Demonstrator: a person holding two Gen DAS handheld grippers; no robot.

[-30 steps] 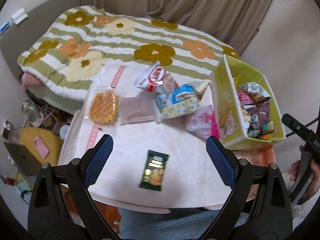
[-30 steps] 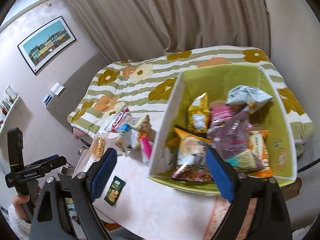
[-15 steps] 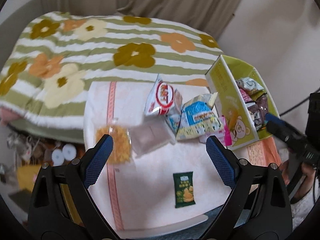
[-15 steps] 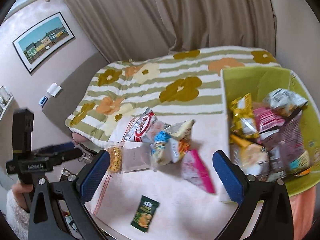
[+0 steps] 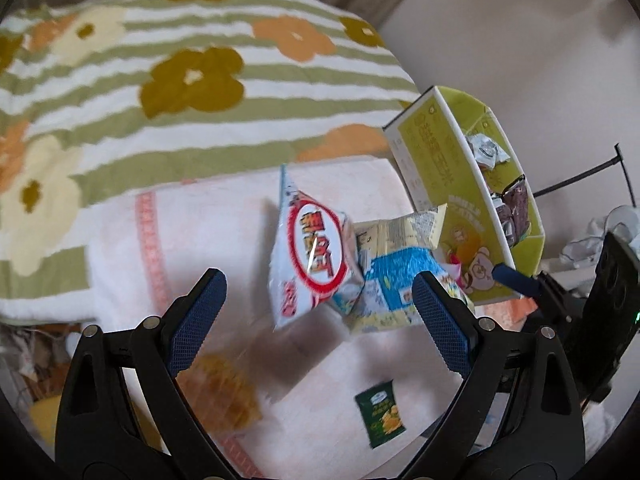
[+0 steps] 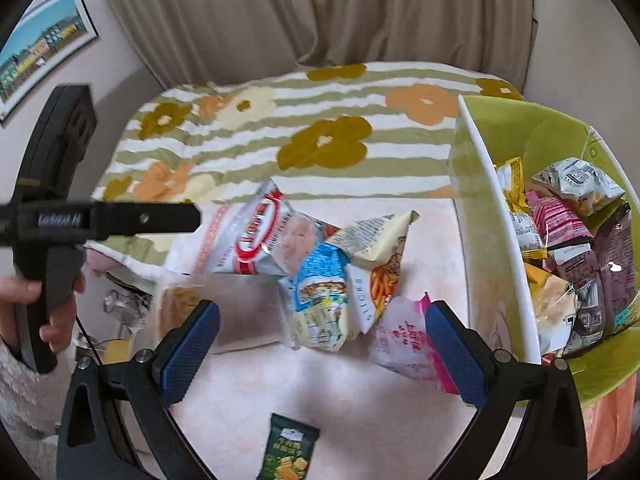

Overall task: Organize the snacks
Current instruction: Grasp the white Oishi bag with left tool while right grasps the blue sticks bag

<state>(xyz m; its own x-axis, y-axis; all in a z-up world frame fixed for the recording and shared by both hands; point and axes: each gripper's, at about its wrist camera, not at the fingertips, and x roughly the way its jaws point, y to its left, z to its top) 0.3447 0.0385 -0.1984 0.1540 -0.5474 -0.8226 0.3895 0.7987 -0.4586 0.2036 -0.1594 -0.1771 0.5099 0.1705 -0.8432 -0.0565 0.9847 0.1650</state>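
Loose snacks lie in a heap on the pale pink cloth [image 5: 224, 240]: a white bag with a red oval [image 5: 316, 256] [image 6: 256, 240], a blue-and-white bag [image 5: 392, 280] [image 6: 320, 296], a cream sticks bag [image 6: 380, 248] and a pink-and-white packet [image 6: 404, 340]. A waffle in clear wrap [image 5: 220, 388] and a small dark green packet [image 5: 380, 414] [image 6: 288, 454] lie nearer. The green box [image 5: 436, 168] [image 6: 480, 240] on the right holds several bags. My left gripper [image 5: 318, 284] hangs open above the red-oval bag. My right gripper [image 6: 322, 312] hangs open above the blue bag. Neither holds anything.
A flowered, striped quilt [image 6: 320, 140] covers the bed behind the cloth, with curtains [image 6: 320, 12] beyond. A hand [image 6: 52, 312] grips the left tool's handle at the left of the right wrist view. Clutter lies on the floor past the cloth's left edge [image 5: 24, 352].
Both grippers have come down and closer to the snack heap. The right one has swung left, off the green box. Jaws stay equally wide.
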